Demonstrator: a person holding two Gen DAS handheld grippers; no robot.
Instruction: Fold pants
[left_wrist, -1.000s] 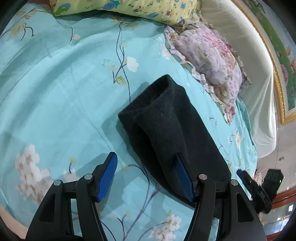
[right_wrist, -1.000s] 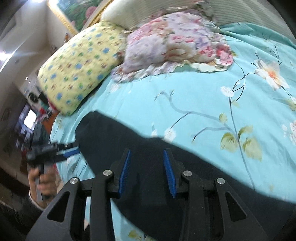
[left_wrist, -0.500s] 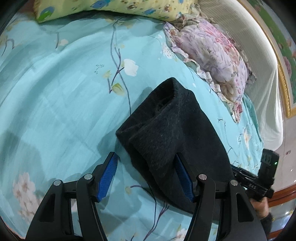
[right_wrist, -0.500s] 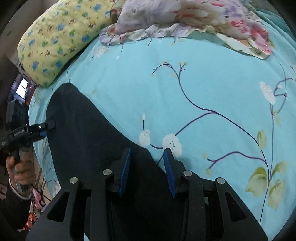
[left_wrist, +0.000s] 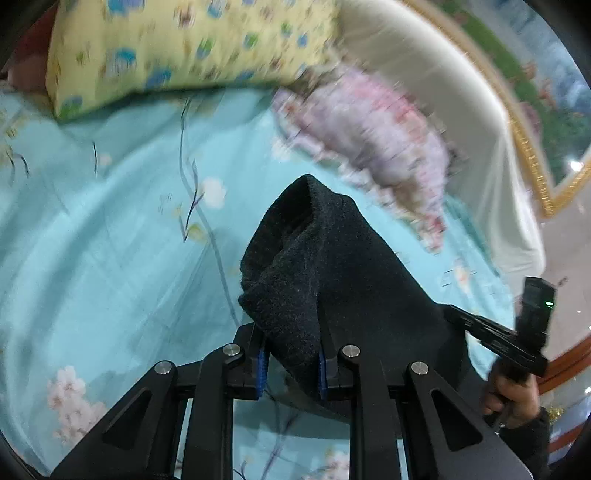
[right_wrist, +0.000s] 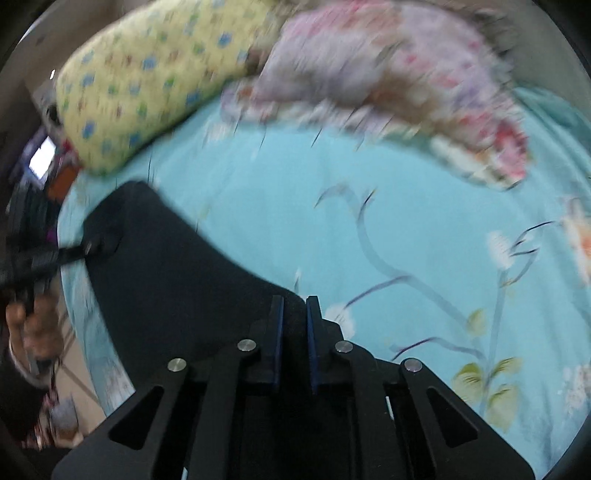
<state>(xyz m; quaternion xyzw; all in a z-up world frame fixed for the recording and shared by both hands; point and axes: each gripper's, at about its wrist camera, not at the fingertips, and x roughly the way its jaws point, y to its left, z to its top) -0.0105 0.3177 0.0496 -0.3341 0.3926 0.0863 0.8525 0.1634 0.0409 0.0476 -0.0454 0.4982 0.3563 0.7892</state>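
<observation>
Step in hand: both grippers had just taken hold of the near edge of the pants (left_wrist: 332, 280), ready to carry a fold; this reads as the start of a fold, not its end.
Left gripper (left_wrist: 291, 360): its jaws had just been closing, and the blue pads pinched a thick bunched end of the dark fabric, which stood up toward 12 o'clock from the fingers.
Right gripper (right_wrist: 295, 345): its jaws had also just been closing, narrowed to a slim gap with the pants edge caught between them.
Pants: lay on the turquoise floral bedsheet (left_wrist: 110, 240), stretching from the right gripper toward 10 o'clock in the right wrist view, where the other gripper met the cloth.
Surroundings: yellow pillow (left_wrist: 184, 48) and pink floral pillow (left_wrist: 376, 136) at the far side, well apart from the pants.
Next move, as a judgement: lift both held ends together, keeping the span taut, then lay them over the far part with edges aligned.
</observation>
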